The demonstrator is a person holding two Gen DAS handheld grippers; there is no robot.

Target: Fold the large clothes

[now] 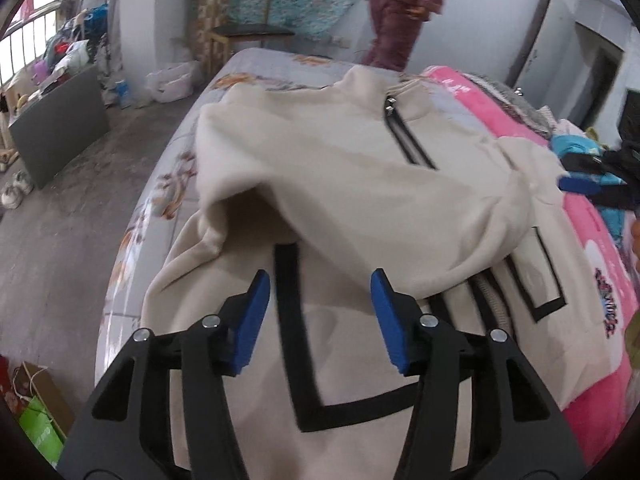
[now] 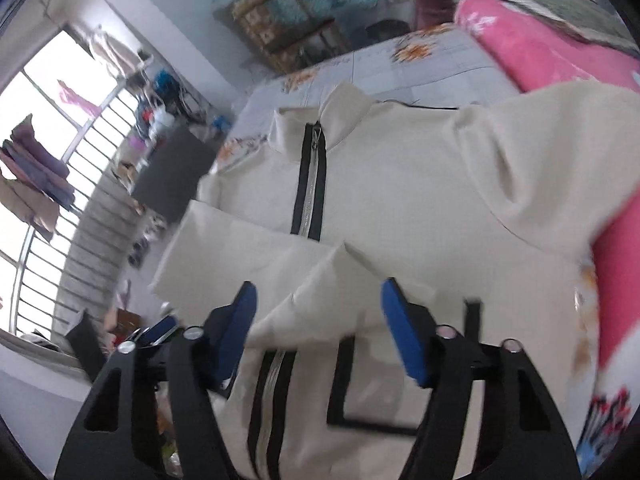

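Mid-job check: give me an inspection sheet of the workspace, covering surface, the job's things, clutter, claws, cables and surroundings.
Surface: bed with pale floral sheet; pink printed quilt along one side.
Job's things: cream zip-front jacket with black trim spread on the bed, one sleeve folded across its front.
Clutter: blue and black clothes heaped on the quilt.
Claws: left claw open above the jacket, nothing between its blue pads; right claw open, a sleeve fold between its pads, ungripped.
Cables: nothing seen.
Surroundings: wooden chair, barred window, person in maroon clothes standing beyond the bed.
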